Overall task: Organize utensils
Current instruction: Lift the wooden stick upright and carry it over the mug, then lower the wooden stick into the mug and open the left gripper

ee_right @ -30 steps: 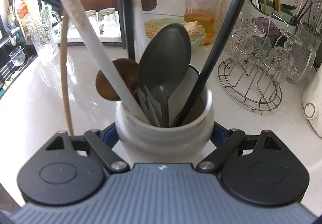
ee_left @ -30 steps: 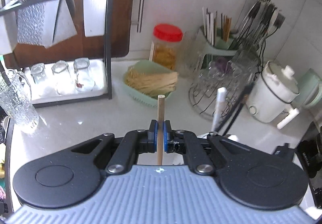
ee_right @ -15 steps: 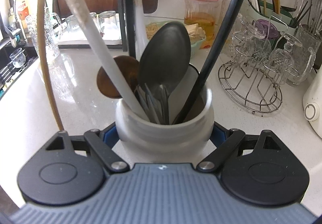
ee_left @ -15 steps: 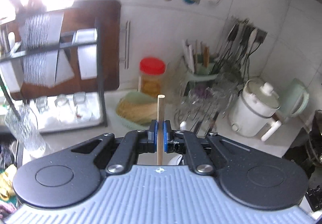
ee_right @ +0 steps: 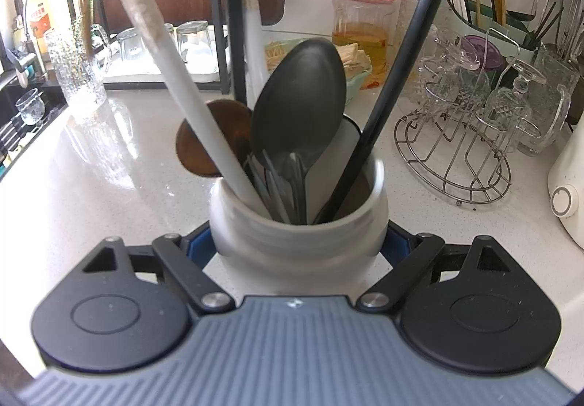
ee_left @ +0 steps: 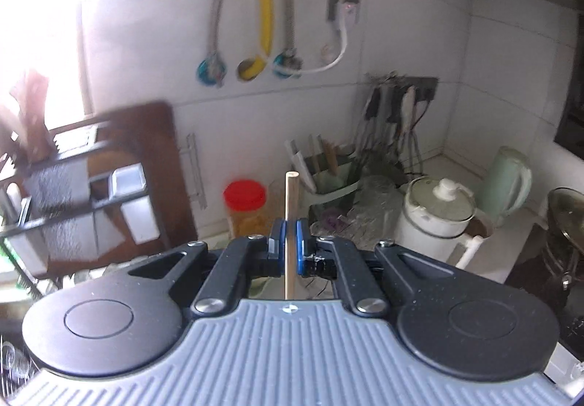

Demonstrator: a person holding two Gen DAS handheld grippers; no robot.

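Note:
My left gripper is shut on a thin wooden handle that stands upright between its blue pads, high above the counter and facing the wall. In the right wrist view the lower length of that wooden utensil hangs blurred at the upper left. My right gripper is shut on a white ceramic utensil jar standing on the counter. The jar holds a black spoon, a brown wooden spoon, a white handle, a long black handle and several dark utensils.
A wire rack of glasses stands right of the jar. Behind are a red-lidded jar, a green basket and a tray of upturned glasses. A sink lies left. A rice cooker and kettle sit far right.
My left gripper has risen with the wooden utensil, its view swinging from the counter to the wall. In the right view the utensil's lower end has lifted off the counter. The right gripper stayed still.

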